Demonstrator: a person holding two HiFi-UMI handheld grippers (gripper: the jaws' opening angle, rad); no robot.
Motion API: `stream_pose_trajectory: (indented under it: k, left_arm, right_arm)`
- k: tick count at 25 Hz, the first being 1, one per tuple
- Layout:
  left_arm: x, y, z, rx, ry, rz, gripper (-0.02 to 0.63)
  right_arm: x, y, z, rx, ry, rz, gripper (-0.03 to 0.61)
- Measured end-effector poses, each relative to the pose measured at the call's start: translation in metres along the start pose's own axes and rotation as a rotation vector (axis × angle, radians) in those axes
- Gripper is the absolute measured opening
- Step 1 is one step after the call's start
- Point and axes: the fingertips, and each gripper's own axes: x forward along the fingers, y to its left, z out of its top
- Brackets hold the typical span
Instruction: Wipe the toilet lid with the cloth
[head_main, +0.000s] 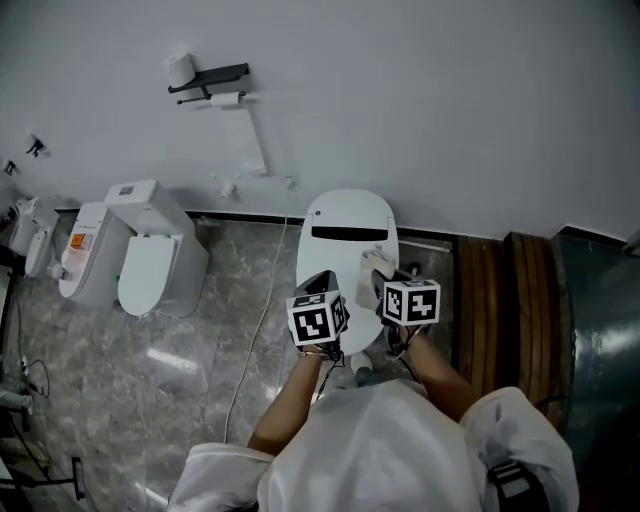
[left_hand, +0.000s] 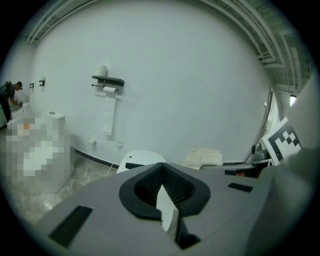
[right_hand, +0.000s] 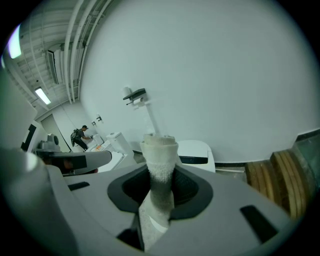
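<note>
A white toilet (head_main: 345, 235) stands against the wall with its lid (head_main: 347, 212) down and a dark strip across it. My right gripper (head_main: 388, 278) hovers over the lid's near right part, shut on a whitish cloth (head_main: 378, 264). In the right gripper view the rolled cloth (right_hand: 160, 165) sticks up between the jaws, with the lid (right_hand: 196, 150) beyond. My left gripper (head_main: 325, 285) hangs beside it over the lid's near left part, shut with nothing in it. The left gripper view shows its pads (left_hand: 150, 182) pressed together, the toilet (left_hand: 140, 159) ahead, and the cloth (left_hand: 205, 156) to the right.
Two more toilets (head_main: 150, 262) (head_main: 85, 250) stand to the left on the marble floor. A paper holder (head_main: 210, 80) hangs on the wall above. A cable (head_main: 255, 340) runs across the floor. Stacked wooden boards (head_main: 500, 290) lie right of the toilet. A person (right_hand: 80, 135) stands far off.
</note>
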Motion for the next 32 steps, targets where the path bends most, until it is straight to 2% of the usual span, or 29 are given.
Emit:
stream_pose_trajectory:
  k: [17,32]
  left_arm:
    - [0.016,-0.003,0.000,0.021,0.022,0.005,0.012]
    - [0.017,0.015,-0.001,0.013,0.027,0.031,0.012]
  right_arm:
    - [0.013,-0.003,0.014,-0.010,-0.005,-0.001,0.092]
    - [0.023,0.005,0.016,0.008,-0.001,0.014,0.092]
